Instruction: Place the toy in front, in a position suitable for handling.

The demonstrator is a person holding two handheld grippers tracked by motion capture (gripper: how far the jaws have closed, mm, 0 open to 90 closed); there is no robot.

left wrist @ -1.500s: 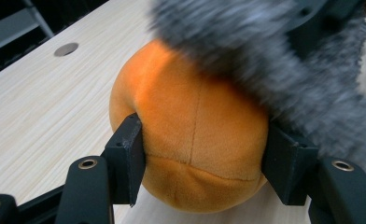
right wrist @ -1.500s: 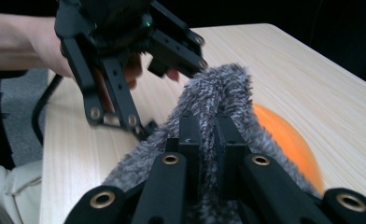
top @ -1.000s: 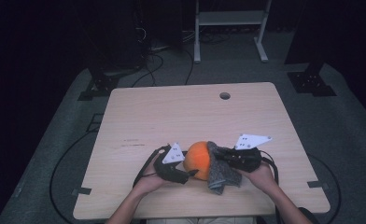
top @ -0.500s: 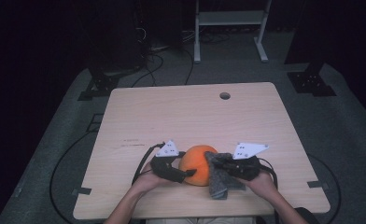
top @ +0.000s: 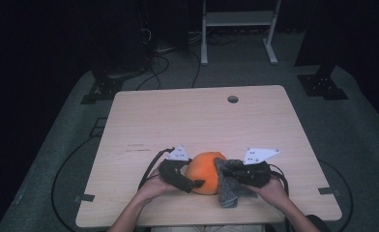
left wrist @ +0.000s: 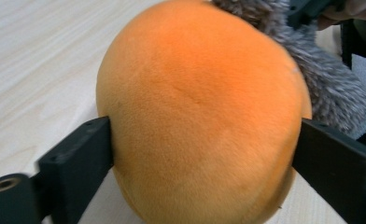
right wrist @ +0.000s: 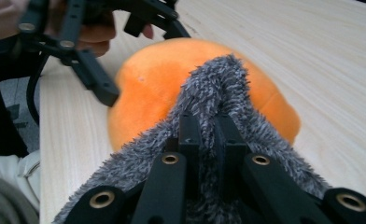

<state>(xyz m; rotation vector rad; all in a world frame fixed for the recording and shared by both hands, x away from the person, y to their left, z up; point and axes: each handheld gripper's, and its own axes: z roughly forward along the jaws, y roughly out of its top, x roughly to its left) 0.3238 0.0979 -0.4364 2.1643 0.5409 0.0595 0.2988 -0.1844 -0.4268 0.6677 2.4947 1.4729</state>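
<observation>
1. Left tool [top: 197,182] sits low and centre-left in the high view, its two black jaws spread wide around the orange plush ball [top: 206,172]. In the left gripper view the ball [left wrist: 204,116] bulges between them, touching both, and the jaws have just been opening wider around it, so I'd call that a cradle, not a firm pinch.

2. Right tool [top: 231,170], low and centre-right, is clamped tight on the grey fuzzy cloth [top: 228,189]. The right gripper view has the jaws closed together with the cloth [right wrist: 218,98] bunched up between them and draped over the ball [right wrist: 153,88].

3. The ball rests on the counter [top: 187,121] near its bottom edge in the high view, right between the two hands, with the cloth pressed against its right side and hanging down toward the counter edge.

4. Looks like a wipe or a wrap of the ball with the cloth, left tool steadying.

5. Risks from here, as I judge them:
   - With the left jaws this loose, a push from the cloth could roll the ball out and off the near edge of the counter.
   - The plush is soft and round, so it could squirt sideways if the left tool re-closes off-centre.
   - The cloth's hanging end could snag under the ball and drag it.
</observation>
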